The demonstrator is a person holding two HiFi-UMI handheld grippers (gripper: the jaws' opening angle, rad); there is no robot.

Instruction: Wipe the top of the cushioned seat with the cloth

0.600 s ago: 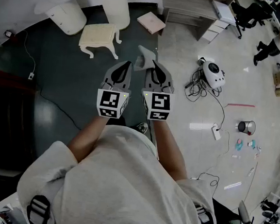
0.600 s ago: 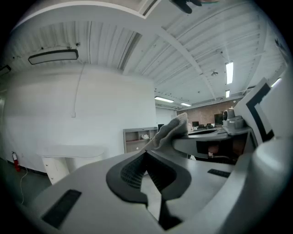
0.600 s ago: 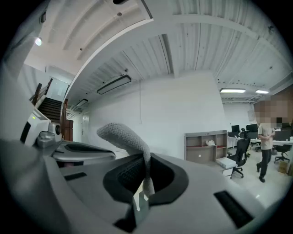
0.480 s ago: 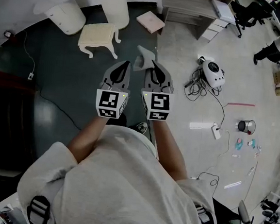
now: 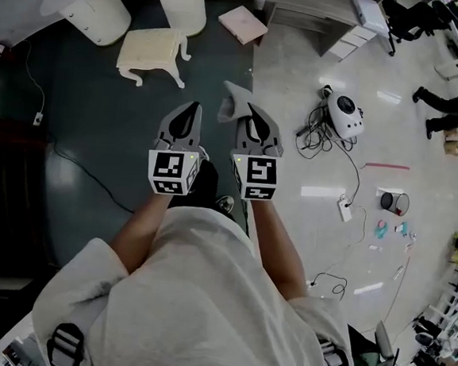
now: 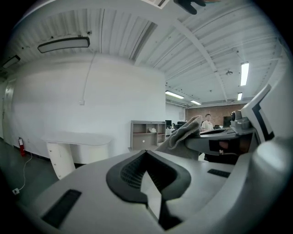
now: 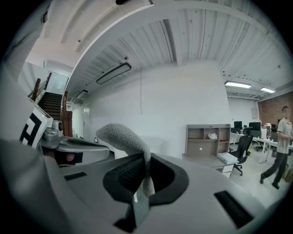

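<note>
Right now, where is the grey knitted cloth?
Head view, centre: the grey knitted cloth is pinched in the right tongs, away from the cream cushioned stool.

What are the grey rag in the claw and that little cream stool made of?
The rag looks like soft knitted or terry fabric: a nubbly, looped weave shows and it droops. The stool has a matte, padded-looking cream top on curved legs, perhaps painted wood; too small to confirm.
</note>
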